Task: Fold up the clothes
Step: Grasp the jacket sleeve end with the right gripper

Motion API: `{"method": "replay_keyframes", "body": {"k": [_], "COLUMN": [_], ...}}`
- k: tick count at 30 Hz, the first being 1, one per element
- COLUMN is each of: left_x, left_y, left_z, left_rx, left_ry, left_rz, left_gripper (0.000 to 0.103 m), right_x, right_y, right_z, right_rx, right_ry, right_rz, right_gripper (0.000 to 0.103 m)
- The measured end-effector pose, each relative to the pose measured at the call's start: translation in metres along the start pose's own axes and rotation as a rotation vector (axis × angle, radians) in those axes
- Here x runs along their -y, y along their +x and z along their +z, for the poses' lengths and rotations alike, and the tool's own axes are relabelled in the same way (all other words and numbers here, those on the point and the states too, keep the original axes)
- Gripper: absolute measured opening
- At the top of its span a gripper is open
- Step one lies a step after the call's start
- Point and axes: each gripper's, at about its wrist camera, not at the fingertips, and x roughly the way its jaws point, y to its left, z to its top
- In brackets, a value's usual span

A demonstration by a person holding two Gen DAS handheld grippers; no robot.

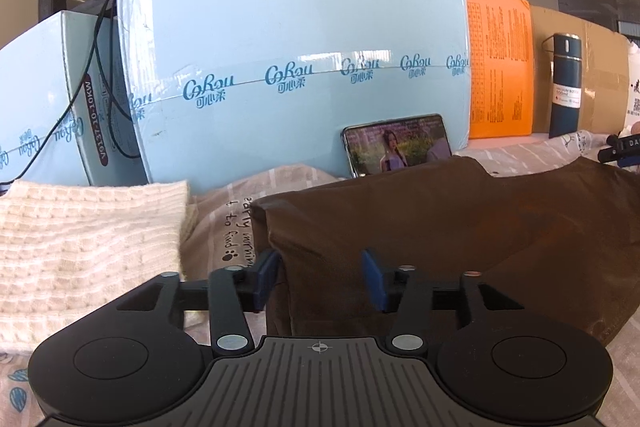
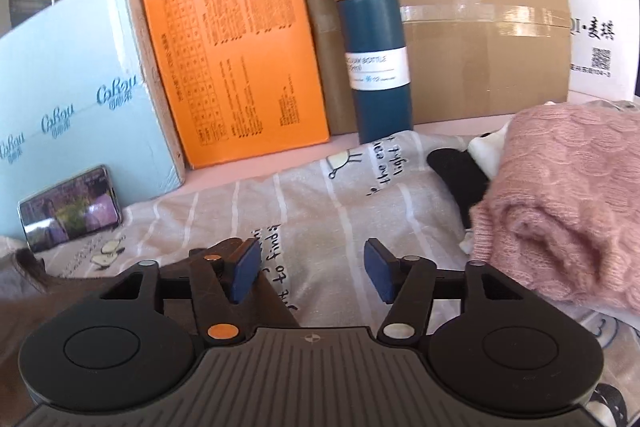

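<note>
Garment in hand: a dark brown soft-fabric garment (image 1: pixel 440 227) lies spread on the printed striped bedsheet (image 2: pixel 320 195), between a cream waffle-knit piece (image 1: pixel 80 239) and a rolled pink knitted sweater (image 2: pixel 560 211).
Where it sits: directly ahead of the left gripper (image 1: pixel 320 279); its left edge stands up in a thick fold just inside that gripper's left finger. In the right wrist view only a corner of it shows, under the right gripper (image 2: pixel 310 271), at its left finger.
Handling: I judge it light, limp and non-slippery; it will sag and crease wherever unsupported, so it wants two holds at once.
Where to grip: likely the doubled left edge for the left gripper and the near right corner for the right one, pinching through both layers.
Left fingers: spread wide, released, nothing pinched; brown cloth lies between and beneath them, and whether the pads touch it I cannot tell.
Right fingers: also wide apart and empty; bare sheet shows between them.
Backdrop: pale blue cartons (image 1: pixel 280 67), an orange box (image 2: pixel 236 59), a dark blue vacuum bottle (image 2: pixel 376 47), a phone showing video (image 1: pixel 396 143).
</note>
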Motion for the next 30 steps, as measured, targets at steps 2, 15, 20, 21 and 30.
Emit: {"method": "replay_keyframes", "body": {"k": [2,15,20,21,30], "left_x": [-0.004,0.008,0.007,0.007,0.005], "left_y": [-0.008,-0.029,-0.021,-0.019,-0.010], "left_z": [0.000,-0.010,-0.016,-0.017,-0.021], "left_rx": [0.016,-0.022,-0.088,-0.101,-0.172], "left_ry": [-0.038,-0.033,-0.046,-0.049,-0.081], "left_rz": [-0.041,-0.014,-0.019,-0.026,-0.080], "left_gripper": [0.091,0.098,0.098,0.098,0.098], "right_x": [0.008,0.045,0.032,0.029,0.006], "right_y": [-0.022,-0.087,-0.074,-0.070,-0.042], "right_z": [0.006,-0.048,-0.048,-0.048,-0.052], "right_rx": [0.025,-0.431,-0.356,-0.326,-0.126], "right_ry": [0.064,0.594,0.611,0.611,0.571], "right_rz": [0.017,0.354,0.339,0.327,0.238], "right_gripper": [0.077,0.092,0.092,0.092,0.046]}}
